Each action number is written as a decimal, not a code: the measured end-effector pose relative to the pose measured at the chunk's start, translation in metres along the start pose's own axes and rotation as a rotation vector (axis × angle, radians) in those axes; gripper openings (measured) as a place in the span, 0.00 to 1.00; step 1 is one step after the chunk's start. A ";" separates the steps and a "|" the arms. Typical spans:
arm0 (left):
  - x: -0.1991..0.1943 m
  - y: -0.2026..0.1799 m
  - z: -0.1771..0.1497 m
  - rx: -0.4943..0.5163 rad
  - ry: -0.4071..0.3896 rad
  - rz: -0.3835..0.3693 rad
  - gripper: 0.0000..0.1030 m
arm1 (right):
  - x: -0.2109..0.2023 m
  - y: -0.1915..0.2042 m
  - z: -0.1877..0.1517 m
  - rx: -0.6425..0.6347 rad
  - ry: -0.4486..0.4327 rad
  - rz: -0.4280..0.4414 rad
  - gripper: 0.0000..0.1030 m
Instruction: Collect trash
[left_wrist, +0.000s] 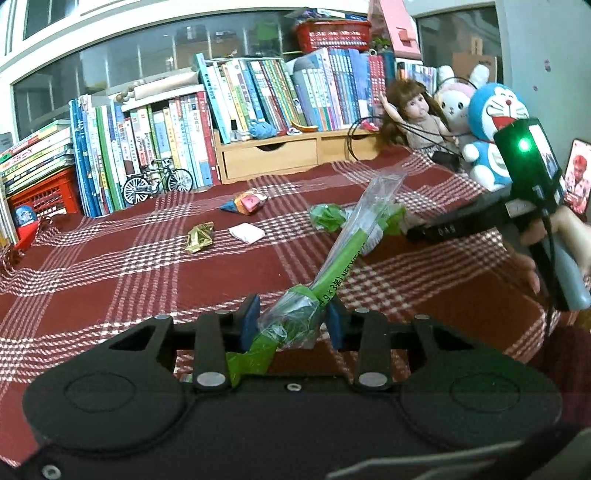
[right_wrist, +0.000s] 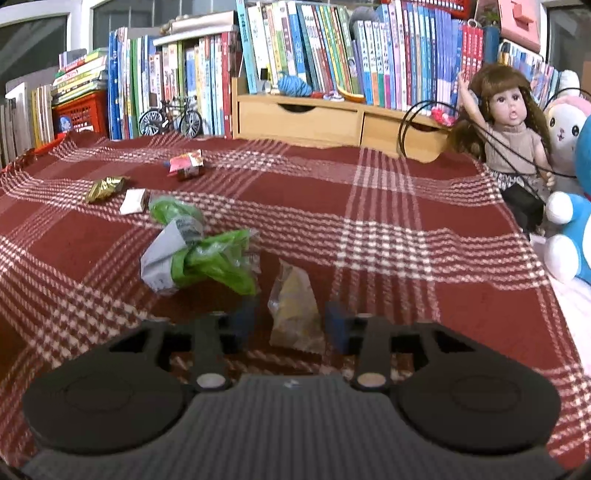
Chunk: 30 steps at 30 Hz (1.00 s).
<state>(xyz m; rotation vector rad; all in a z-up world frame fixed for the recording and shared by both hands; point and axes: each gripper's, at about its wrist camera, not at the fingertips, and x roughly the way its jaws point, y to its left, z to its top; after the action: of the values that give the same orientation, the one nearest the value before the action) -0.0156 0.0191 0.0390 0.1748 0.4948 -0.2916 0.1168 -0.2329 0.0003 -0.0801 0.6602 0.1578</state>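
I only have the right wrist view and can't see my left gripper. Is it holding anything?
Observer: Yes. The left gripper is shut on a long green and clear wrapper.
Operator: How does that wrapper sit?
Observer: It sticks up out of the jaws, leaning right, its far end raised above the plaid cloth.
Operator: Anything near the toys that I'm missing?
Observer: A lit screen, perhaps a phone, stands just right of the Doraemon plush.
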 end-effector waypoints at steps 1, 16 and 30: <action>0.000 0.001 0.001 -0.007 -0.002 0.001 0.35 | -0.002 0.000 -0.002 0.008 0.001 0.000 0.33; -0.031 0.011 -0.002 -0.102 -0.041 0.004 0.35 | -0.087 0.019 -0.018 0.033 -0.119 0.129 0.32; -0.096 0.002 -0.052 -0.204 0.015 -0.032 0.35 | -0.148 0.058 -0.074 0.037 -0.062 0.337 0.32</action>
<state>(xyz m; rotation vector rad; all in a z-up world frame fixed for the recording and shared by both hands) -0.1183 0.0558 0.0410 -0.0289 0.5390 -0.2693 -0.0531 -0.2025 0.0315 0.0721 0.6110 0.4711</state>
